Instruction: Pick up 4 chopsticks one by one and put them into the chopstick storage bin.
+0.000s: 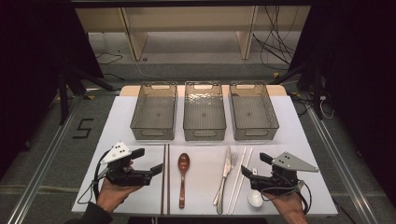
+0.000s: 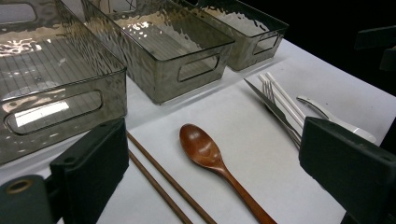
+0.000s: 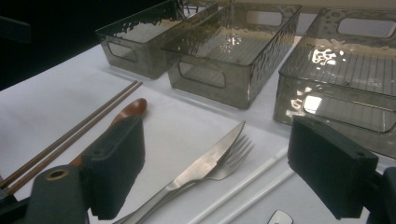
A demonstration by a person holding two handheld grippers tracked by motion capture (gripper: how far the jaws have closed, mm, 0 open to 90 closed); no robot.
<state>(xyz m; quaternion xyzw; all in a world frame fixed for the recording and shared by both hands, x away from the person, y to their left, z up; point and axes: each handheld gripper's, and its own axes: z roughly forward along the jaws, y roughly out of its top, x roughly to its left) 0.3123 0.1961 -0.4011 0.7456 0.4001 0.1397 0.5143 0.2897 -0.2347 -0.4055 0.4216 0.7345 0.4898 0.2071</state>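
**Ana:** High view first: where did the cutlery lie from the two grippers?

**Ben:** All of it lay between them on the worktop (image 1: 140, 121). The left gripper (image 1: 158, 169) pointed toward 3 o'clock, and the brown chopsticks (image 1: 165, 179) sat just off its tips, with the wooden spoon (image 1: 183, 177) next along. The right gripper (image 1: 246, 171) pointed toward 9 o'clock, near the white chopsticks (image 1: 239, 179), with the knife (image 1: 224, 175) and fork (image 1: 230, 168) just beyond. A white spoon (image 1: 255, 198) lay close beside it, at about 6 o'clock.

**Ana:** And the long axes?

**Ben:** Every piece ran roughly 12 to 6, so crosswise to both grippers. I'd judge the left hand nearer the brown pair and wooden spoon, the right nearer the metal and white pieces.

**Ana:** Fingers?

**Ben:** Spread on both, gripping nothing. In the left gripper view the wooden spoon (image 2: 219, 163) and brown chopsticks (image 2: 163, 186) showed in the gap ahead. In the right gripper view it was the knife (image 3: 205, 161) and fork (image 3: 231, 156).

**Ana:** The bins?

**Ben:** Three clear bins stood in a row at 12 o'clock: left bin (image 1: 154, 112), middle bin (image 1: 204, 112) and right bin (image 1: 254, 112). All looked empty, well apart from the cutlery.
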